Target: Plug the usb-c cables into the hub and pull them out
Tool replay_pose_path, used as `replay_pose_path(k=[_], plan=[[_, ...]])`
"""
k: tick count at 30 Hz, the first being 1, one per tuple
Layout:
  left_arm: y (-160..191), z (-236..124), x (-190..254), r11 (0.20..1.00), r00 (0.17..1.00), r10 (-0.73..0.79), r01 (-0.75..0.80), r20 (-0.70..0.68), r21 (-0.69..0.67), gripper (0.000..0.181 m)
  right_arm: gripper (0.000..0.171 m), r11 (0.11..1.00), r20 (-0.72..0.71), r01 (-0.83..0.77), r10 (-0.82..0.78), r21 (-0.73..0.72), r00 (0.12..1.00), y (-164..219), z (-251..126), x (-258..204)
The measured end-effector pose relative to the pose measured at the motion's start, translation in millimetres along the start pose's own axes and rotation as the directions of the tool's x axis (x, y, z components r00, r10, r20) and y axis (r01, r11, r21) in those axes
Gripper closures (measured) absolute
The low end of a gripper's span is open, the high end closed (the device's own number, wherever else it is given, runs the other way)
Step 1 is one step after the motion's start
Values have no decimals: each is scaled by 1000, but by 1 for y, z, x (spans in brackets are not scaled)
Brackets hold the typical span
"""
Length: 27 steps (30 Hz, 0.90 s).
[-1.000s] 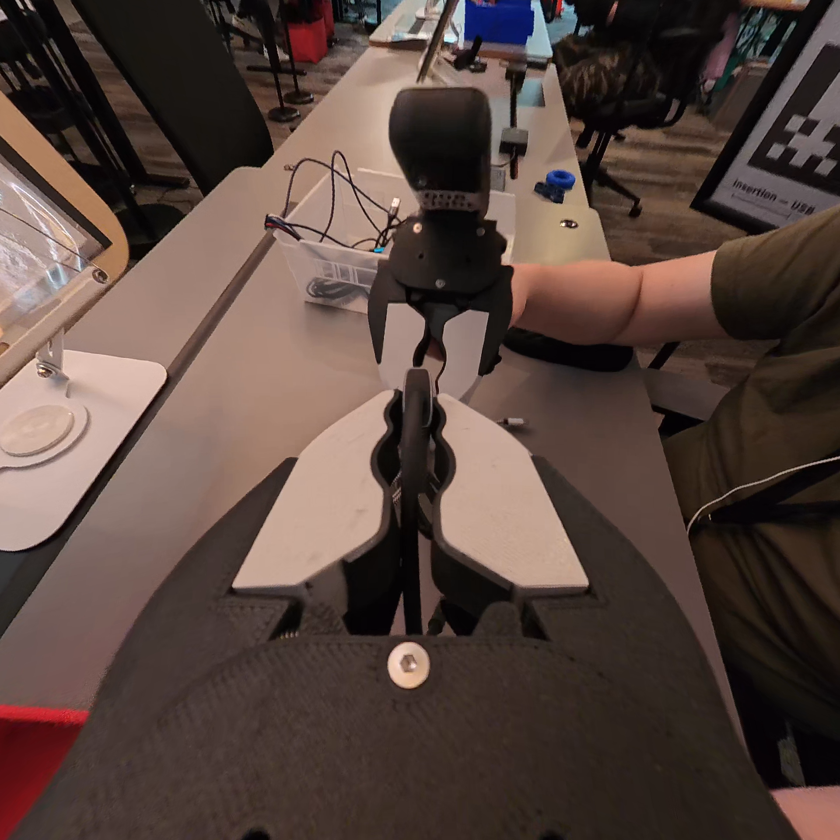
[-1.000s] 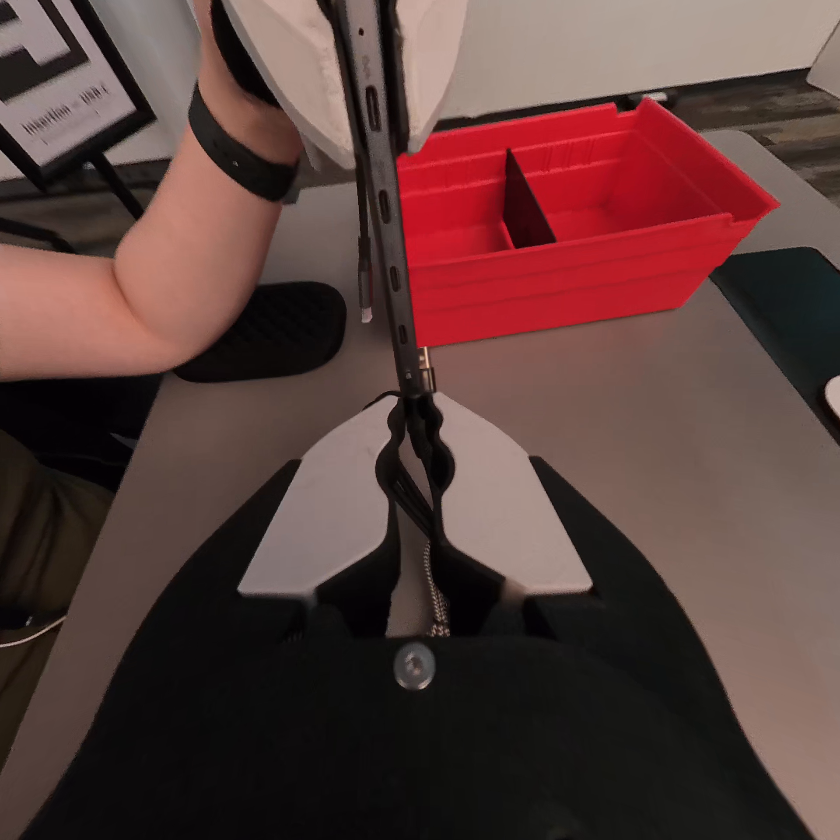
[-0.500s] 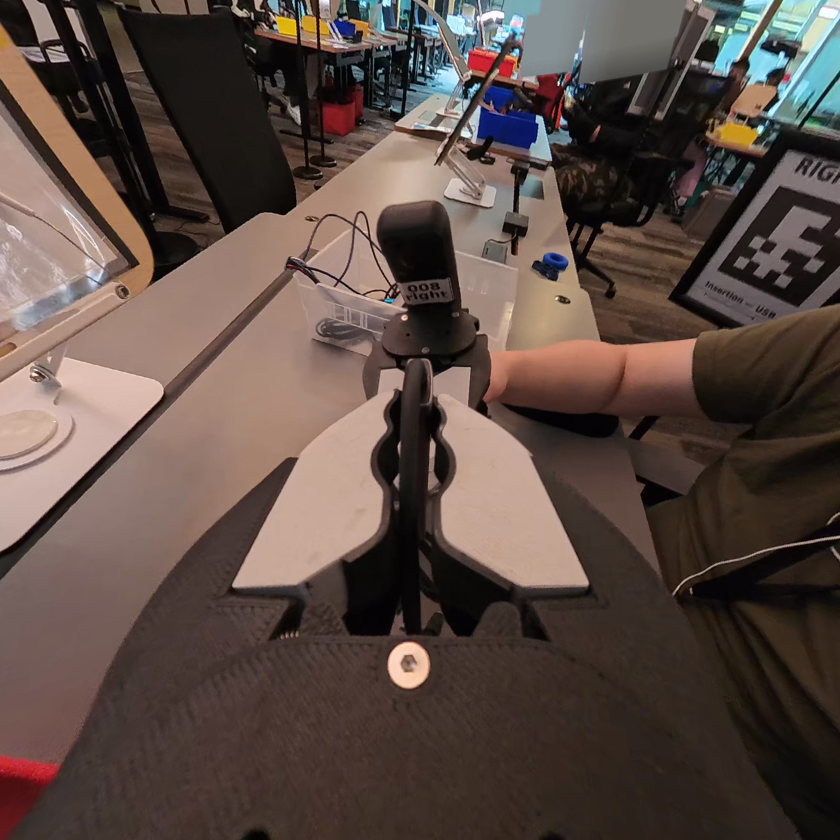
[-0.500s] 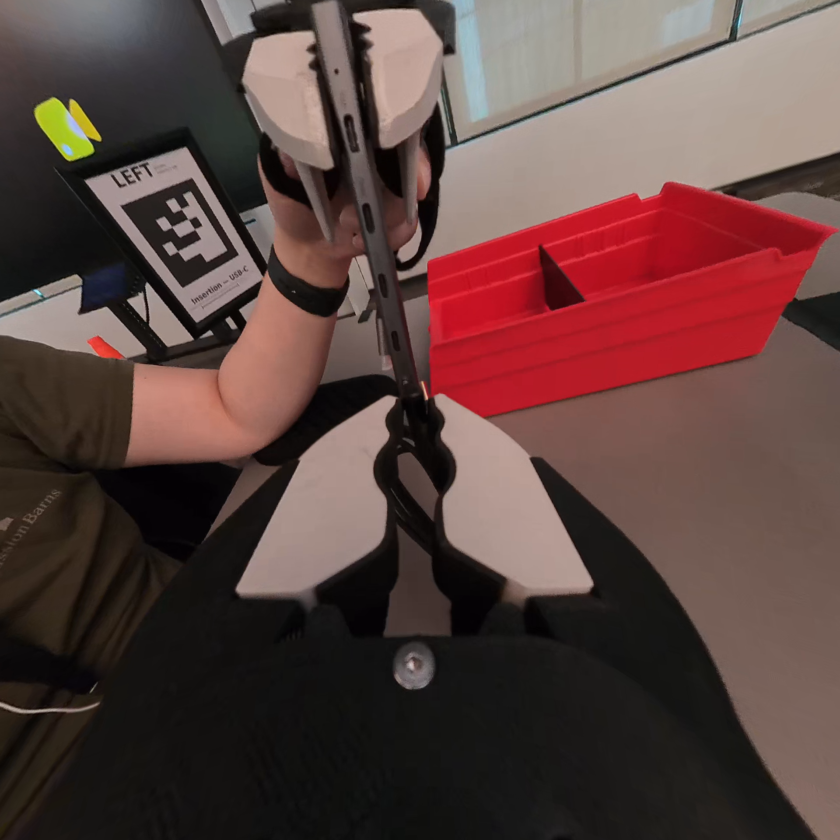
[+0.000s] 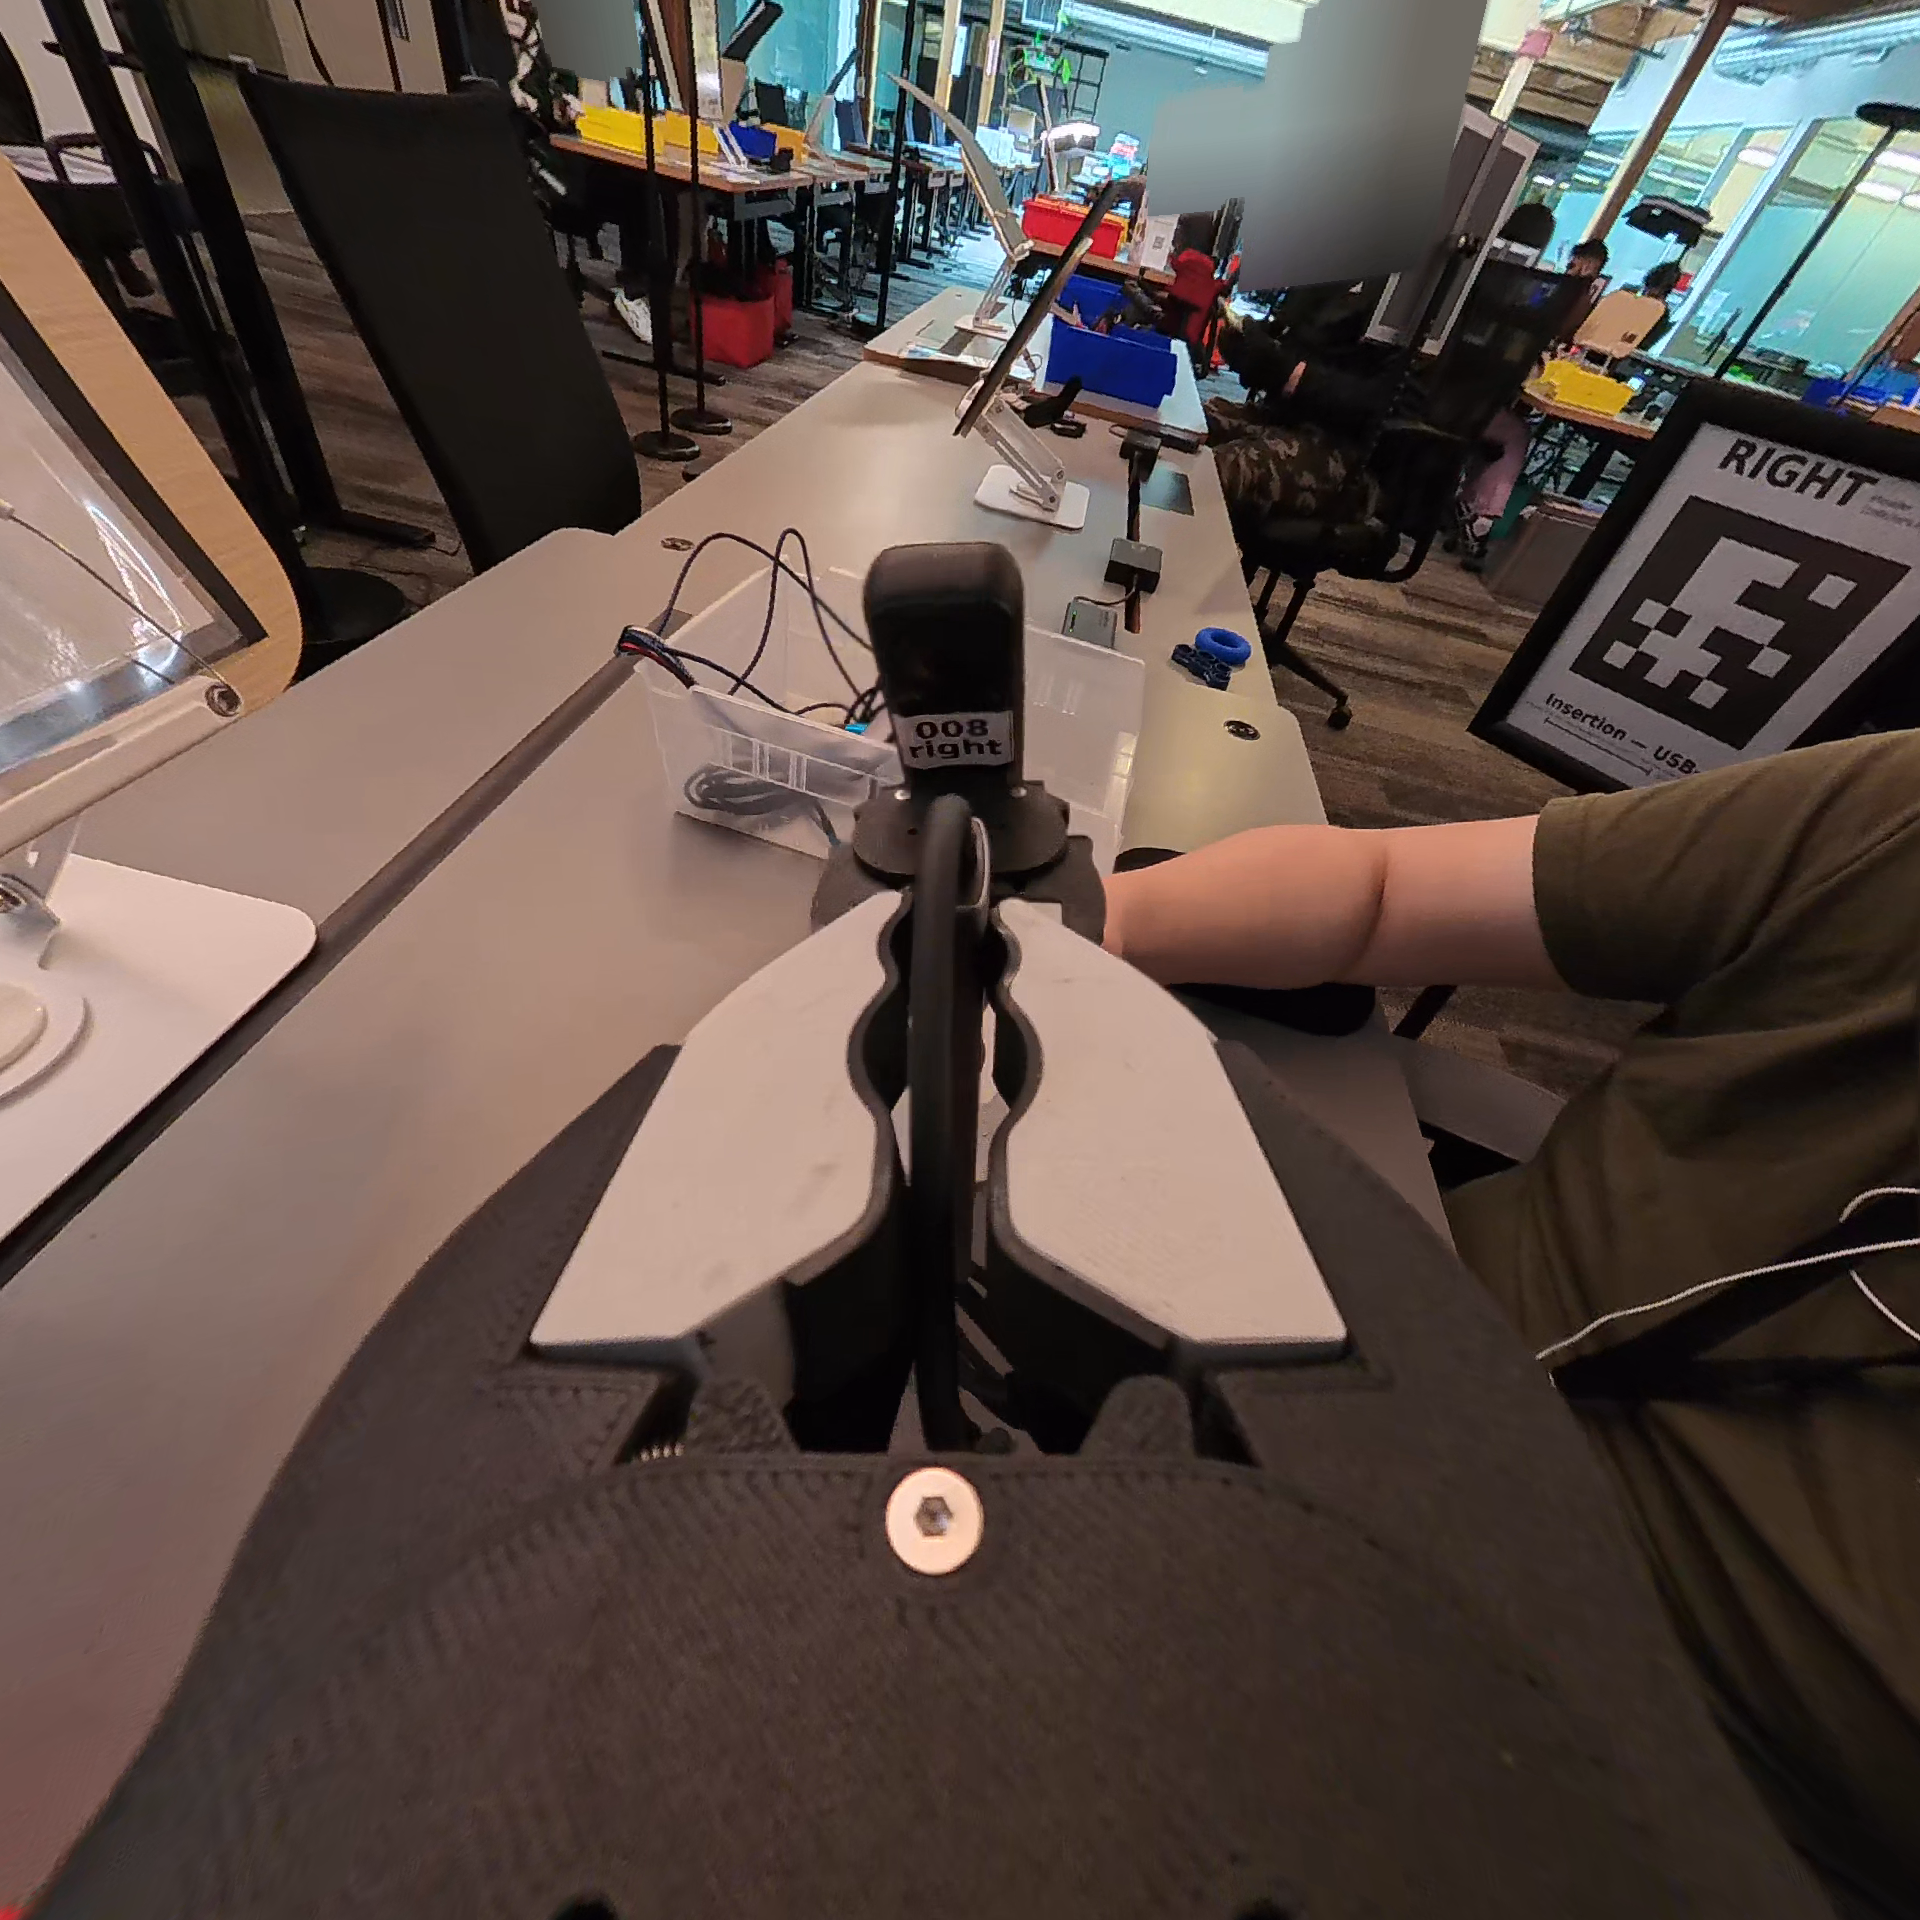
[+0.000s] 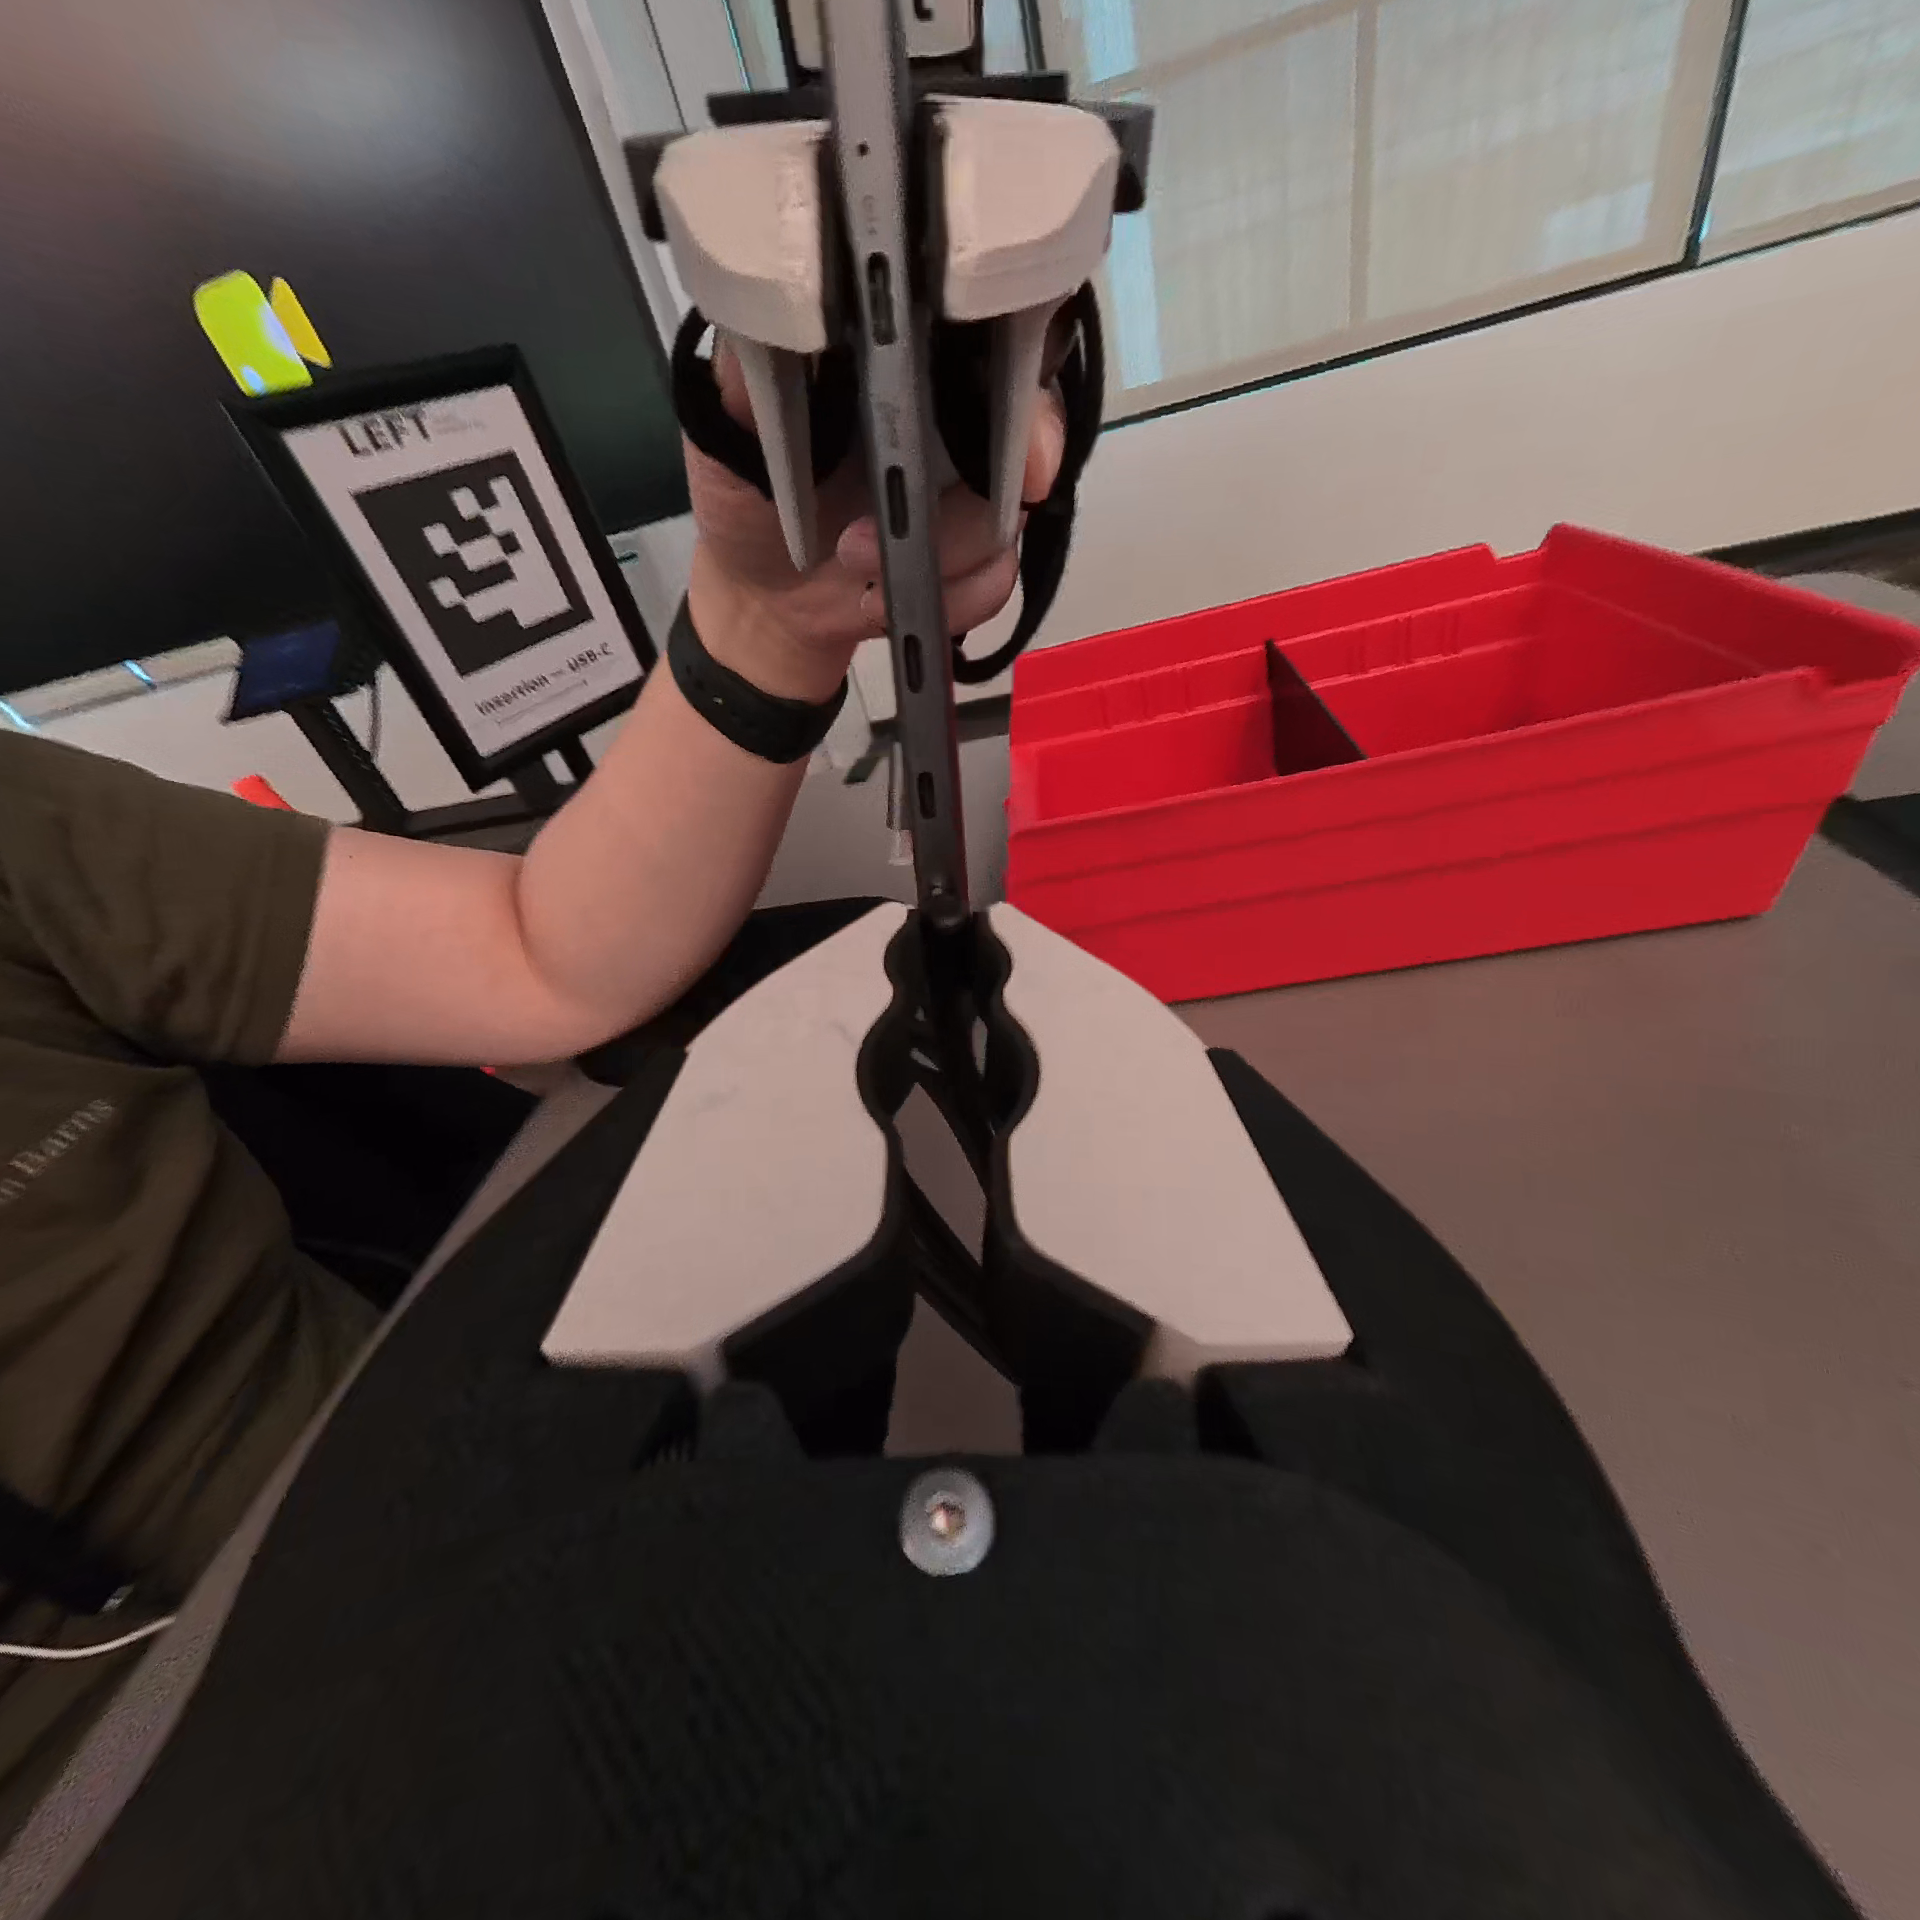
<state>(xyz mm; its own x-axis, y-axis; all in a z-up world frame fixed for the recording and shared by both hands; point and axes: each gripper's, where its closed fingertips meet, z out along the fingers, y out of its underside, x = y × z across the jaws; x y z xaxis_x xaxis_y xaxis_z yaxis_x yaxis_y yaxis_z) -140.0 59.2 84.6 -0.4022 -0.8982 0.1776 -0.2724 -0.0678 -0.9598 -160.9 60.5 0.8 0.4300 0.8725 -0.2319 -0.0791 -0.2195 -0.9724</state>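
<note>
Both grippers are showing pale grey fingers with wavy black inner edges on broad black textured bodies, each with one silver hex screw. The right gripper (image 5: 940, 914) is wearing a white sticker on its black handle. The person is wearing an olive short-sleeved shirt (image 5: 1714, 1039) and a black wristband (image 6: 753, 701).

Hub (image 6: 906, 582): upright above the table (image 6: 1558, 1143); bin (image 6: 1455, 831) to its right; sign (image 6: 468, 561) to its left; gripper (image 6: 943, 914) below, touching its lower end.
</note>
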Motion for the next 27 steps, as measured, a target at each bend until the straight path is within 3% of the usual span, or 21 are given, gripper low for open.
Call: replay_pose_path(k=[4,10,14,19,22,27], plan=[[-4,-1,8,999,998,-34,36,-58,28,170,163,996,-33,94,-94,7,995,-3,0,-3],[-2,2,10,1000,998,-21,22,-54,15,158,162,991,-29,75,-72,115,997,-18,-8,-3],[5,10,5,999,1000,-29,28,-5,-39,166,163,982,-15,39,-37,185,999,-28,-15,-2],[18,23,-5,990,996,39,-29,74,-137,171,162,987,-43,46,-40,155,998,-24,-17,4],[13,19,-6,994,996,32,-24,77,-107,171,162,990,-71,58,-49,130,996,-22,-19,9],[-15,-4,5,996,999,-26,28,-29,82,172,163,993,-101,79,-69,94,992,-20,-17,10]])
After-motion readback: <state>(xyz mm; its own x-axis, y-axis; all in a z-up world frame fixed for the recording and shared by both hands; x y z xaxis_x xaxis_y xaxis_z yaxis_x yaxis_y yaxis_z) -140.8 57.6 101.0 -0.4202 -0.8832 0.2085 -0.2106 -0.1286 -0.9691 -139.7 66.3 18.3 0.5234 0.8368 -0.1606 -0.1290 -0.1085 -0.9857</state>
